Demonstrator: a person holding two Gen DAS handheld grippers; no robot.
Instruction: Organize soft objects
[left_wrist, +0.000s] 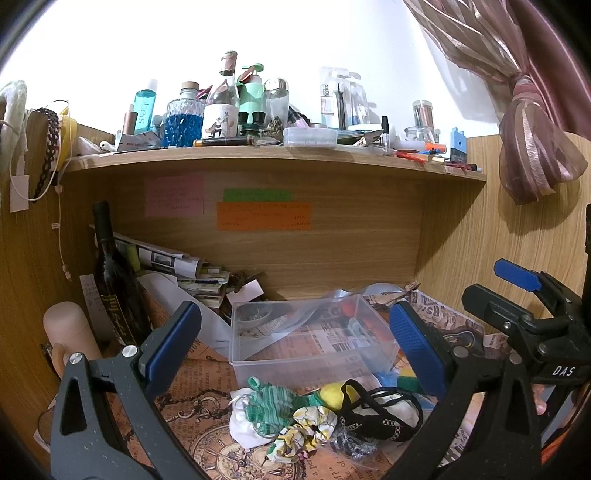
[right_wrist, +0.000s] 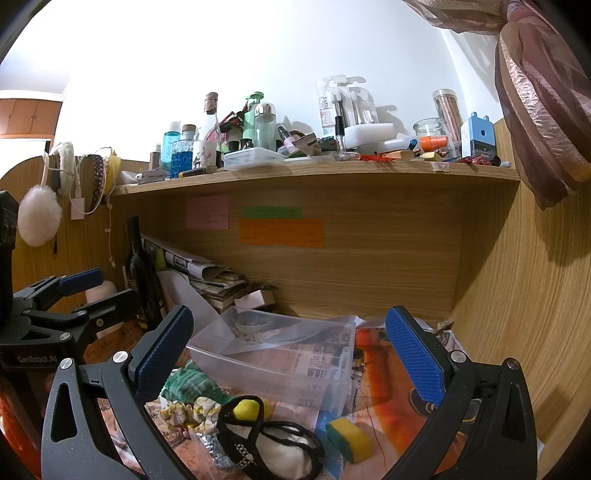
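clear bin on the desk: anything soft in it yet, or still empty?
Empty of soft items. Through the clear bin only patterned paper shows; the green cloth and scrunchie lie outside, in front.

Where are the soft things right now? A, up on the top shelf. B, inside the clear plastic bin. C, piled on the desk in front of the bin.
C: the green knit cloth and floral scrunchie lie before the clear bin, which holds none of them.

bin (left_wrist: 314, 332) – clear glossy plastic | shelf (left_wrist: 258, 158) – matt wood | scrunchie (left_wrist: 306, 428) – cloth
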